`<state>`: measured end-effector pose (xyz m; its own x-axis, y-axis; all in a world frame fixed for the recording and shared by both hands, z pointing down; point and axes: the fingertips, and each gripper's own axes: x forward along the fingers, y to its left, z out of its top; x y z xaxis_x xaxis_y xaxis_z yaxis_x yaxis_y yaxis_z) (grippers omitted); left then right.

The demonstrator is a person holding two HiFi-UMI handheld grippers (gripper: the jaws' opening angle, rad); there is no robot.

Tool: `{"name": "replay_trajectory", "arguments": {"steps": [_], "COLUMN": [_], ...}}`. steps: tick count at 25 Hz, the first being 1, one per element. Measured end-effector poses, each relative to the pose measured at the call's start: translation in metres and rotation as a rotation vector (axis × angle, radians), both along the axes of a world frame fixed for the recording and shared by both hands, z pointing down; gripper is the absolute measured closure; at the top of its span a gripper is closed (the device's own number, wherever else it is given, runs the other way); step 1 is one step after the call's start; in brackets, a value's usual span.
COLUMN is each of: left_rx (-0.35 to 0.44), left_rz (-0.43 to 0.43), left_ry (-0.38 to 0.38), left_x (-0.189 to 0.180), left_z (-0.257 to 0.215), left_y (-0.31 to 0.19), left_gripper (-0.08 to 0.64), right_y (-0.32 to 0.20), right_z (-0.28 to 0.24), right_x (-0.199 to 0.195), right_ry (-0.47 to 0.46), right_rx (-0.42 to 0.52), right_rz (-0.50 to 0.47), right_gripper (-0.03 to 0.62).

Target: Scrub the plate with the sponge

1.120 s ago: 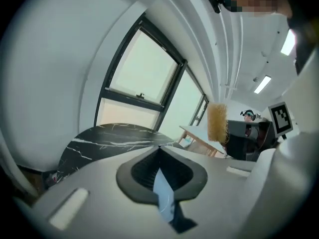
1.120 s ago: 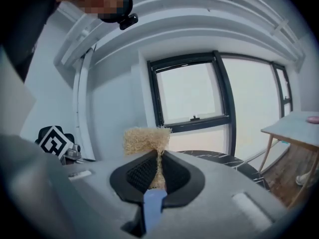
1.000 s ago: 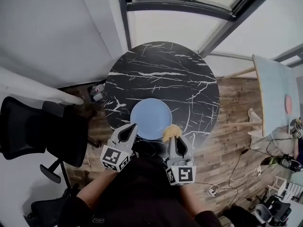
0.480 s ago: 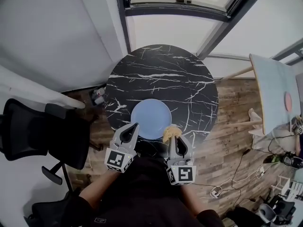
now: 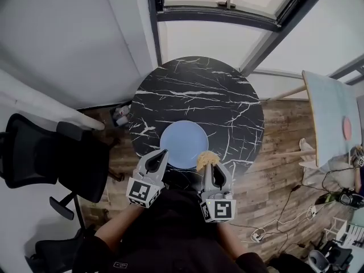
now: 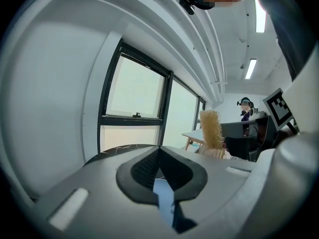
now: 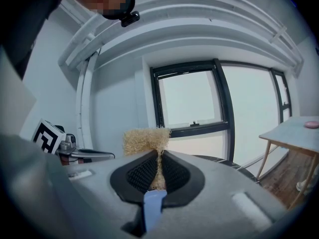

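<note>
A light blue plate (image 5: 183, 143) lies on the near part of the round black marble table (image 5: 199, 101). My right gripper (image 5: 210, 170) is shut on a straw-coloured fibrous sponge (image 5: 206, 159), held just off the plate's near right rim. The sponge (image 7: 147, 141) sticks up from between the pressed pads in the right gripper view. My left gripper (image 5: 157, 158) is shut with nothing in it, at the plate's near left rim. In the left gripper view its jaws (image 6: 160, 171) meet, and the sponge (image 6: 211, 128) shows to the right.
A black office chair (image 5: 45, 161) stands left of the table. A pale blue table (image 5: 329, 115) with a pink thing on it is at the right, with cables and gear on the wooden floor below it. A window wall runs behind the round table.
The head view has shifted slightly. Both grippers stay at the plate's near edge, and the sponge stays in the right gripper.
</note>
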<state>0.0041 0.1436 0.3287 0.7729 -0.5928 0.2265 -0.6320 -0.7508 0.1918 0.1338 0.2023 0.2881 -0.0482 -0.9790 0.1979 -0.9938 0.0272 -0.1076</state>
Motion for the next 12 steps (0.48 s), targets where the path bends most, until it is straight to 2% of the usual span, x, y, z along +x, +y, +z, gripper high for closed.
{"name": "replay_trajectory", "arguments": {"steps": [12], "left_rx": [-0.001], "left_rz": [-0.019], "left_ry": [0.011], "left_x": [-0.0005], "left_z": [-0.0032], "left_y": [0.0005], "left_gripper": [0.558], "right_y": [0.0013], "right_z": [-0.0038], "right_x": [-0.0007], "right_ry": [0.017], "right_rx": [0.006], "right_rz": [-0.013], "right_gripper": [0.571]}}
